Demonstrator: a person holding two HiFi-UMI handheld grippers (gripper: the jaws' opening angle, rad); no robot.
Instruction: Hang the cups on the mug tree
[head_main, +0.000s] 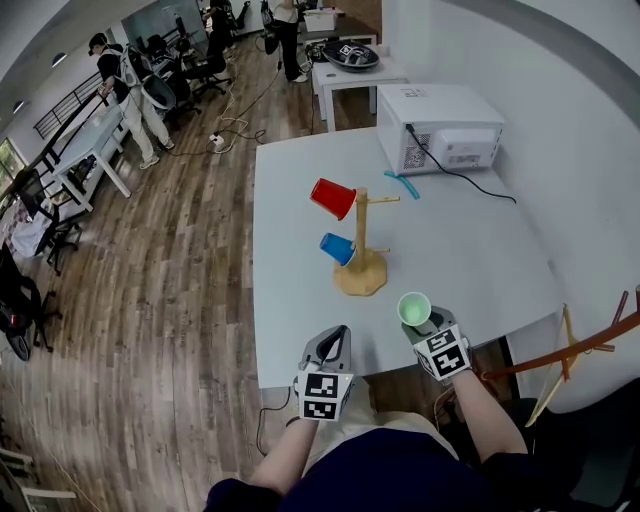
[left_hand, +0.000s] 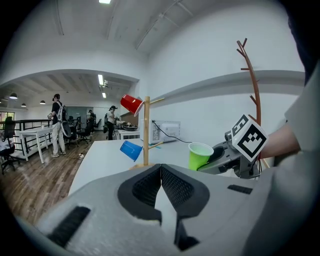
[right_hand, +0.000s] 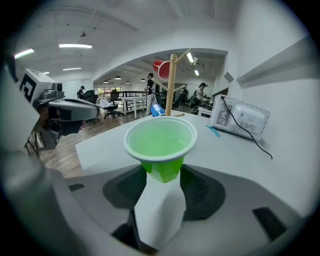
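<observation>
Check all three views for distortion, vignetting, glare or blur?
Head view: strong fisheye, the table edges bow; light is even, with no blur. Left gripper view: dark round vignette, ceiling lamps blown out bright, mug tree sharp. Right gripper view: same vignette, green cup crisp, walls curve.

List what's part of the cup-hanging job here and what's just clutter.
Job: mug tree; red cup and blue cup, both hung; green cup in the right hand-held gripper.
Clutter: microwave, cable, teal strip, bowl on the far table.
</observation>
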